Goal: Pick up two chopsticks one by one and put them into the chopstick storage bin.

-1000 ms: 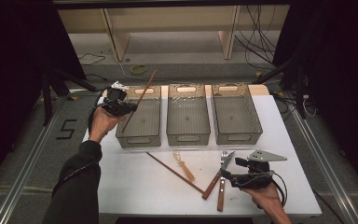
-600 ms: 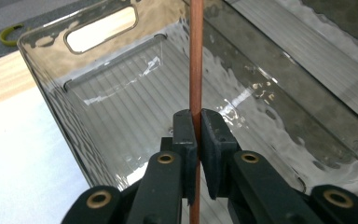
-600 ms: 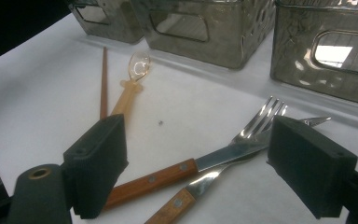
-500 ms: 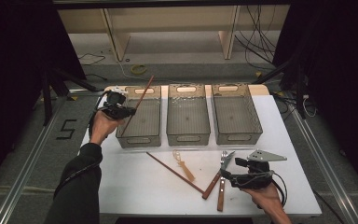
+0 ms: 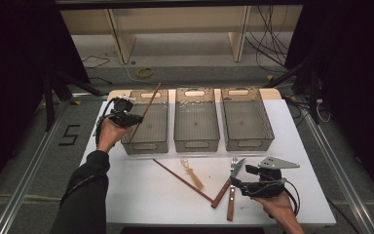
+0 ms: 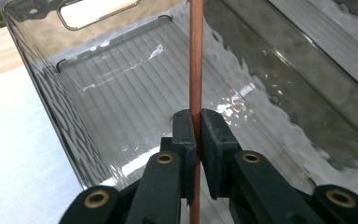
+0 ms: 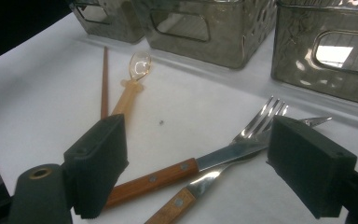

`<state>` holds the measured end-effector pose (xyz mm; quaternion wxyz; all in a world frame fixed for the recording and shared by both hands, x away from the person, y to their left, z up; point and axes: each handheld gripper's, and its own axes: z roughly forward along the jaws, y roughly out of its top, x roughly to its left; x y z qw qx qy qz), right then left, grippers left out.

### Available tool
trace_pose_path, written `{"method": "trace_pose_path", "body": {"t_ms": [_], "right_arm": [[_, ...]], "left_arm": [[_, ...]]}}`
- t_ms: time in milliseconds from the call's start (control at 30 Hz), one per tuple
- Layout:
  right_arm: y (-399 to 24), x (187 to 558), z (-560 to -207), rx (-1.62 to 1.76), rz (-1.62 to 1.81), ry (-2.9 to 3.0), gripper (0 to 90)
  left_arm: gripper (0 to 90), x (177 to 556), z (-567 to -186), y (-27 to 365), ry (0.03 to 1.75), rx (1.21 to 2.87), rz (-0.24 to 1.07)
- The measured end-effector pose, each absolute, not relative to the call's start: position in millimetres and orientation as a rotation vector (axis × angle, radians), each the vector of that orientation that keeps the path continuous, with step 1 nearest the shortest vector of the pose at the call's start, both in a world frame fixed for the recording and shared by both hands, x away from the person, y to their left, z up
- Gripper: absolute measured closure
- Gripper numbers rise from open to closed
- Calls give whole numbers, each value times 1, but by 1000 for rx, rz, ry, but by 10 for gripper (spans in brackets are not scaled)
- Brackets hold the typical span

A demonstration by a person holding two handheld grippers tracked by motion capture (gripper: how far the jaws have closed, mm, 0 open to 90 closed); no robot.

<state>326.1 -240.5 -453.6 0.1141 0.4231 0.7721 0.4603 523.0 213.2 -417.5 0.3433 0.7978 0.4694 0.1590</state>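
Right gripper [image 5: 240, 184]: nearest to me, resting at the front right of the table [image 5: 141, 195] with its jaws spread wide and nothing between them; I would leave it parked there.

Fork [image 7: 242, 144] and knife [image 7: 186, 170]: crossed just ahead of those open jaws, wooden handles toward me. They touch each other, so when their turn comes I would grip one handle only, well back from the crossing.

Spoon [image 5: 192, 171]: pale, see-through, lying beside the second chopstick [image 5: 182, 180] on the white surface, bowl toward the bins.

Left gripper [image 5: 137, 118]: clamped on the held chopstick [image 6: 195, 60], pads pressing both sides of the thin wooden rod.

Held chopstick: it runs slanted across the left bin [image 5: 146, 122], far tip up past the back rim, near end down by the front wall.

Step in hand, as I judge it: dropping this stick into the left bin. I would tip the hand until the rod lies along the bin's long axis, bring it low inside the walls, and only then ease the pads apart.

Risk: a long rod let go while slanted may catch a rim and seesaw out, or lean on the wall.

Middle bin [image 5: 196, 119] and right bin [image 5: 246, 117]: farther right, both look empty.
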Motion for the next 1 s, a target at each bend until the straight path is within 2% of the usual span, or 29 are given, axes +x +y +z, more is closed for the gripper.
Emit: {"method": "trace_pose_path", "body": {"t_ms": [133, 200, 333, 500, 800, 1000], "right_arm": [[-241, 326, -454, 1241, 1353, 2259, 208], [-241, 326, -454, 1241, 1352, 2261, 208], [-241, 326, -453, 1232, 1357, 2262, 207], [-241, 326, -453, 1236, 1362, 2258, 207], [-241, 326, -453, 1233, 1367, 2260, 206], [-240, 326, -453, 1231, 1364, 2262, 207]], "left_arm": [[804, 524, -421, 215, 1250, 2078, 384], [692, 523, -420, 215, 1261, 2071, 388], [557, 518, -414, 216, 1234, 2055, 377], [430, 502, -398, 209, 1129, 2071, 381], [334, 466, -381, 182, 896, 2187, 337], [298, 450, -378, 174, 814, 2200, 283]]}}
